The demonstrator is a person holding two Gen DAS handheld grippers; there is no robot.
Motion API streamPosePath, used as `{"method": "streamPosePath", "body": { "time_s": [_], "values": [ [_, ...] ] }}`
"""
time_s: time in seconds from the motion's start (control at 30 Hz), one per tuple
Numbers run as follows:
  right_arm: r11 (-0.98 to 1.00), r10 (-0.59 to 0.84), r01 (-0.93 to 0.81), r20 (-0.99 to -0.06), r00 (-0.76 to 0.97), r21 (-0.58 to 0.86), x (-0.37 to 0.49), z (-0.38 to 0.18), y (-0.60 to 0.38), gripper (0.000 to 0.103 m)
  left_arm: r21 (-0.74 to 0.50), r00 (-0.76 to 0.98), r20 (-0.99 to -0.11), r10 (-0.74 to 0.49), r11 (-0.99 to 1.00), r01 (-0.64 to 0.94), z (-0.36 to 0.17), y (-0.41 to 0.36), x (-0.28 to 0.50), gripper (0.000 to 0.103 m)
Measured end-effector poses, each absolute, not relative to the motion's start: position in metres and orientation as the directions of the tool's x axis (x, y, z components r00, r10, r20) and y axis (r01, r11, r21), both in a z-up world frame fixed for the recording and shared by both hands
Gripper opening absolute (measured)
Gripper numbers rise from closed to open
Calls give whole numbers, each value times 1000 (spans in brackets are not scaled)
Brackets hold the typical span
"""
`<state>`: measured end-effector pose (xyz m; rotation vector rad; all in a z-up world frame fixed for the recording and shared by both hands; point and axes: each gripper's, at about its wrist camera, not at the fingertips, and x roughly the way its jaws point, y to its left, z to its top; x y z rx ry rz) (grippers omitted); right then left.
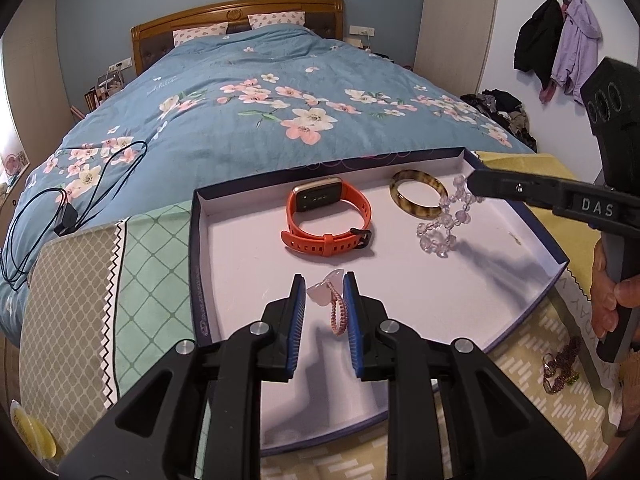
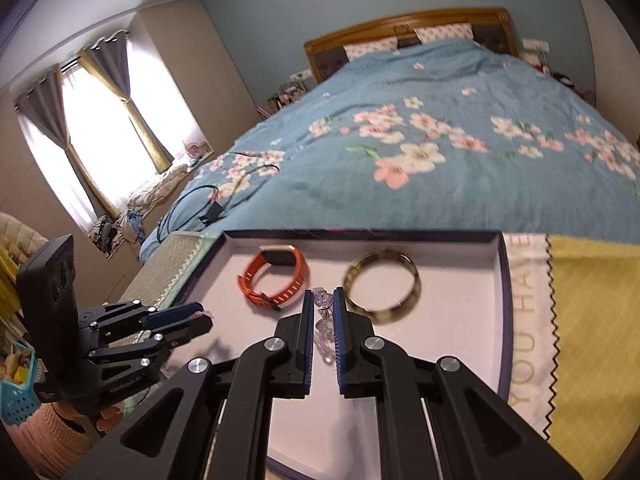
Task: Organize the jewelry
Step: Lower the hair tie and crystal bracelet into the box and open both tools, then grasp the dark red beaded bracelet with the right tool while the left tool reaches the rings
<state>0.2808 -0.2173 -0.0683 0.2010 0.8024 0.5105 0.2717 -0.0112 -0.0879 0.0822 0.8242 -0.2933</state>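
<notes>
A shallow white-lined tray (image 1: 224,248) with a dark blue rim lies on the table at the foot of the bed. In it are an orange smartwatch (image 1: 328,216) and a tortoiseshell bangle (image 1: 418,196). My left gripper (image 1: 324,280) hovers over the tray's near part, shut on a pink cord bracelet with a pale pink stone (image 1: 328,300). My right gripper (image 1: 476,184) reaches in from the right, shut on a clear bead bracelet (image 1: 440,224) that dangles beside the bangle. In the right wrist view the clear beads (image 2: 324,320) sit between the right gripper's (image 2: 323,295) blue pads, with the watch (image 2: 276,276) and the bangle (image 2: 382,286) behind and the left gripper (image 2: 200,316) at the left.
A bed with a blue floral duvet (image 1: 260,92) lies beyond the tray, a black cable (image 1: 60,216) on it. A yellow cloth (image 2: 592,320) lies right of the tray. Small tangled jewelry (image 1: 560,364) rests on the patterned mat near a hand (image 1: 608,300).
</notes>
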Motion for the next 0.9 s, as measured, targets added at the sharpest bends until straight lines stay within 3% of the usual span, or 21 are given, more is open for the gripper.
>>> {"method": "streamPosePath", "body": {
  "time_s": [0.53,0.73,0.9],
  "values": [
    [895,447,-287,-690,570,342,279,-83,-237,11,-39,607,-767,-206,960,277,-106,-20,299,20],
    [895,446,-290,-666,598,339,260,-72,-246,22,-36,598,-777,-195,963,267,-111,-24,309,21],
    [885,464,-347,-631,622,309,233,-56,-249,30,-35,623,-754,-207,961,276,-105,-22,301,41]
  ]
}}
